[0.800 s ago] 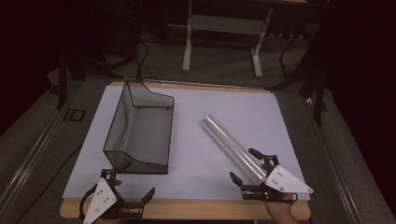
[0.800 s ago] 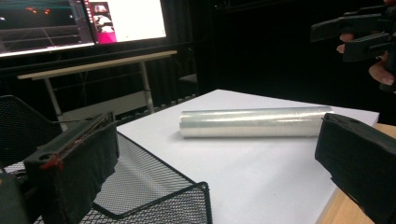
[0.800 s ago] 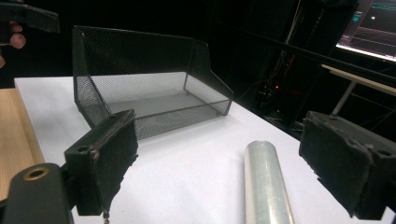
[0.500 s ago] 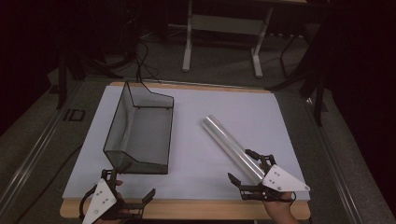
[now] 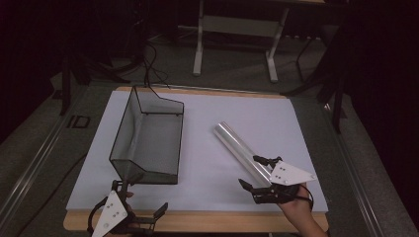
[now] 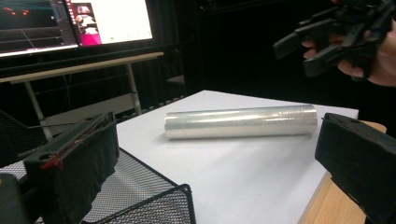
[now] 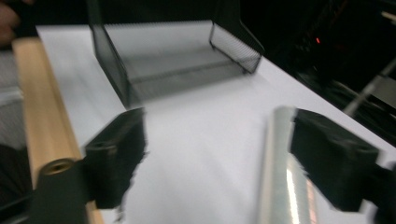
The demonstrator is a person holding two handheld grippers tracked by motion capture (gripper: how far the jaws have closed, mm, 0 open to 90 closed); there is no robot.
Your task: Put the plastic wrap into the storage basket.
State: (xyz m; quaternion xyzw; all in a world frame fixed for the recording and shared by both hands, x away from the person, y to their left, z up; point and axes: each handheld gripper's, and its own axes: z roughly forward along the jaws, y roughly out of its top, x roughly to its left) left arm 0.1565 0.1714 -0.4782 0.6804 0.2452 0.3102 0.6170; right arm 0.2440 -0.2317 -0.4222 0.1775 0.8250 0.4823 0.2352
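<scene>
My jaws are wide apart on both grippers, holding nothing.
My right gripper (image 5: 257,174) has the shiny roll (image 5: 240,148) beside one jaw; my left gripper (image 5: 141,204) waits near the mesh basket (image 5: 129,126) on the counter (image 5: 291,123).

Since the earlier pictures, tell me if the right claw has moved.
Yes. The right claw has slid slightly toward the person's left along the near table edge, jaws open by the roll.

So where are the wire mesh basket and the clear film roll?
Wire mesh basket (image 5: 122,132), high view, on its left side wall.
Clear film roll (image 6: 240,122), left gripper view, on the middle of its curved side.
</scene>
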